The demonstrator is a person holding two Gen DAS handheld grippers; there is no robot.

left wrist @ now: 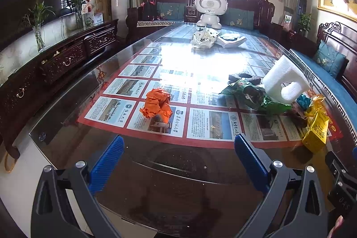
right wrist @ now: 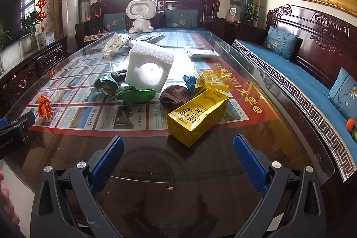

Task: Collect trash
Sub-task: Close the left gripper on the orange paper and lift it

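Both grippers empty, jaws apart, low frame centre: left gripper point(left wrist: 178, 153), right gripper point(right wrist: 178, 153). Yellow carton point(right wrist: 197, 116) centre frame, nearest right; orange wrapper point(left wrist: 157, 105) centre-left. Judgement: square jaws across carton's narrow faces; avoid sliding it on glass table point(right wrist: 256, 148).

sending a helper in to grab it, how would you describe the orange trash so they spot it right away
On the long glass-topped table, look at the near end, over the grid of printed sheets under the glass. The crumpled orange wrapper sits alone on the TV-cabinet side, apart from the pile around the white foam block. It is the only orange piece.
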